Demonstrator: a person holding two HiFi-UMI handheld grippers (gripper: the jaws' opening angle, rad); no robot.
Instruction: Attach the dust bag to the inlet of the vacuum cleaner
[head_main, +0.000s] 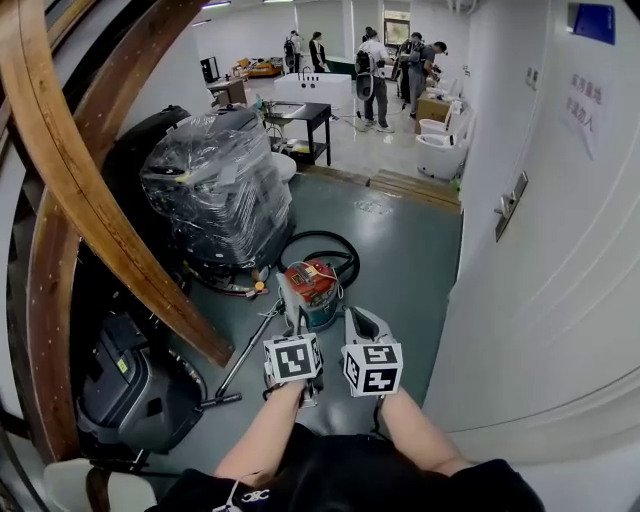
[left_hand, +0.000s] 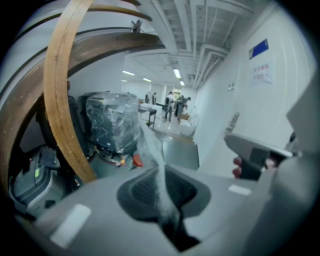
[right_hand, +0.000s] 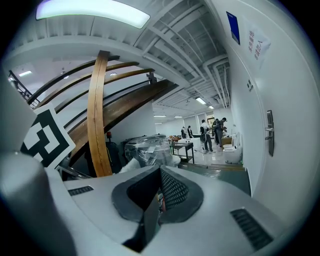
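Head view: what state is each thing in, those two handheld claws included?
Left gripper: shut on the pale grey fabric dust bag.
Right gripper: shut, empty.
Red canister vacuum cleaner: upright on the floor.
Black hose: looped on the floor.

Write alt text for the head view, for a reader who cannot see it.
From above, a person's left gripper, pinching a pale dust bag, and right gripper hover side by side just short of a red vacuum cleaner with a black hose on a grey floor. A plastic-wrapped machine stands behind it, a white wall at right.
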